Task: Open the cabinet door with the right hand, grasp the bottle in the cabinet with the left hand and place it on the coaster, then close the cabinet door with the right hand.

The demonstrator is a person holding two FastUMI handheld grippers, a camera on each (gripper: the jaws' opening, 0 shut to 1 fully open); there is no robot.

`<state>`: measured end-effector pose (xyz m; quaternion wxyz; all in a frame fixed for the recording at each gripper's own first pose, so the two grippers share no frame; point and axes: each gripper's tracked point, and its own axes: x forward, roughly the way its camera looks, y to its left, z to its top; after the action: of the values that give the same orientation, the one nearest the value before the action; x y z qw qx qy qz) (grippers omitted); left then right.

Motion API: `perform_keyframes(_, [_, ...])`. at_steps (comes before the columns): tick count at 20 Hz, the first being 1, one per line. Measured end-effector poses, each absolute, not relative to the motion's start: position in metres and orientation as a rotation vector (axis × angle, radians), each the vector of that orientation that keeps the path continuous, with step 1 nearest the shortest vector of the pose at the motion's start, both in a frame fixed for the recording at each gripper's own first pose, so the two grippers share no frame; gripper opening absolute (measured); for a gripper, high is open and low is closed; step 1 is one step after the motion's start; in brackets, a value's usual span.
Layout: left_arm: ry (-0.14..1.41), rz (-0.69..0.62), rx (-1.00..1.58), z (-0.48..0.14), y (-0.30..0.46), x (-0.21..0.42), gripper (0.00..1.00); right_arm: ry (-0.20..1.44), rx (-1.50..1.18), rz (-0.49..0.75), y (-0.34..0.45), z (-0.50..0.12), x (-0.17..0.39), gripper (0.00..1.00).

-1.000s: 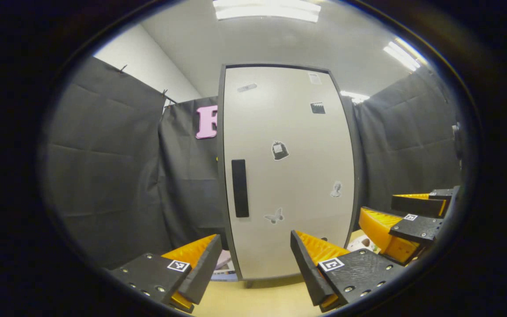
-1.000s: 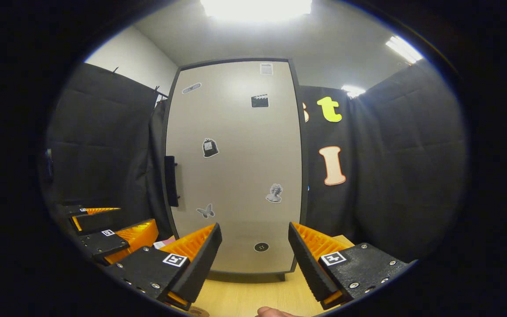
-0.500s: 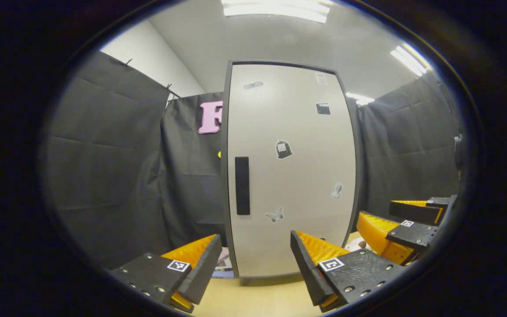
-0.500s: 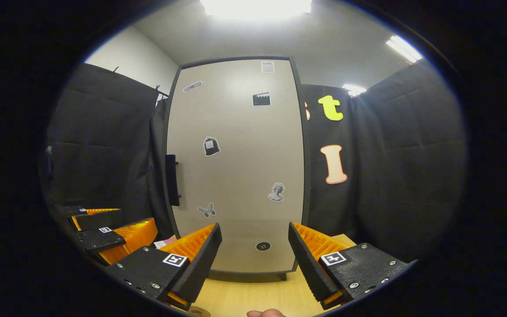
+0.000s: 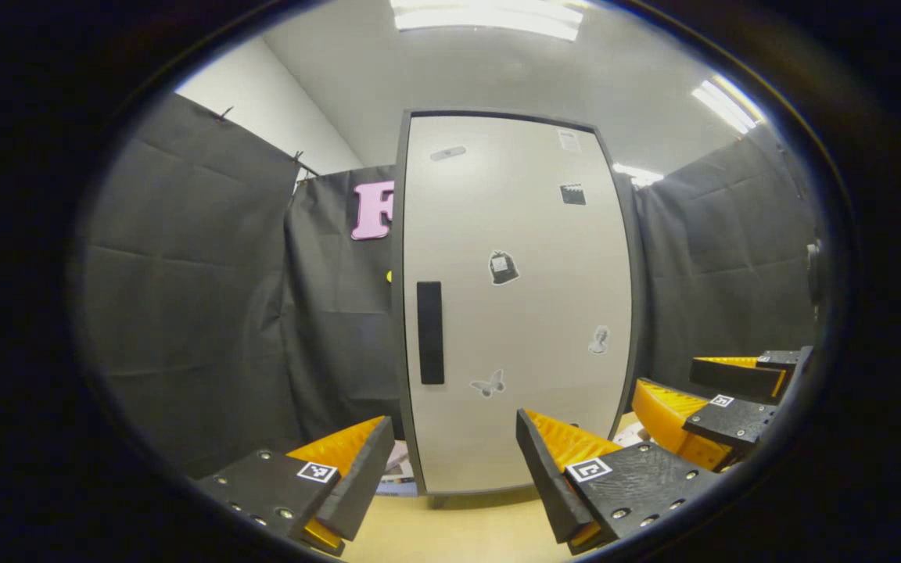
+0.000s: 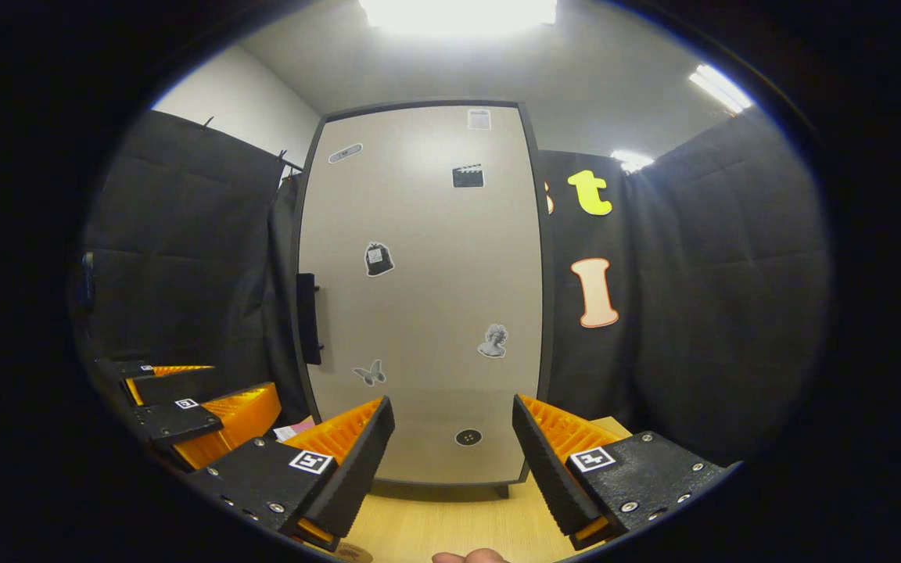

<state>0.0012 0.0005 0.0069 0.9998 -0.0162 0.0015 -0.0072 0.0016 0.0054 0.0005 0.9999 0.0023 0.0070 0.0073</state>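
1 cabinet door (image 5: 513, 313) stands shut at the worktop's (image 6: 450, 524) back edge, with 1 handle (image 5: 430, 332). 2 claws, left claw (image 5: 450, 469) and right claw (image 6: 450, 461), hang spread and empty; the coaster (image 6: 353, 554) is cut off at the front edge

Cabinet door (image 5: 529, 313) shut, upright on the worktop (image 6: 450, 532)

The tall pale door has a dark frame and closes flush against the cabinet. A black vertical handle (image 5: 430, 332) sits near its left edge at mid-height. Small stickers dot its face, among them a butterfly (image 6: 370, 373), a bust, a clapperboard and a bag. At the near worktop edge a round brownish coaster (image 6: 354, 554) peeks out, partly cut off.
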Motion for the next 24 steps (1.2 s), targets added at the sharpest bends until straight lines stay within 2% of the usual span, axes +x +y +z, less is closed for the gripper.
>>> perform_keyframes(10, [-0.027,-0.059,-0.002,0.016,0.029,-0.017,0.90,-0.003,-0.016,-0.012,0.013,0.014,0.021,0.94])
perform_keyframes(14, [-0.009,-0.036,0.002,0.004,0.060,-0.035,0.90,-0.041,-0.034,-0.016,0.031,0.033,0.036,0.94])
perform_keyframes(19, [0.014,0.049,-0.004,-0.006,0.110,-0.068,0.92,-0.081,-0.047,0.063,0.077,0.057,0.060,0.94])
perform_keyframes(24, [0.017,0.136,0.043,-0.008,0.151,-0.106,0.92,-0.108,-0.040,0.209,0.156,0.066,0.089,0.94])
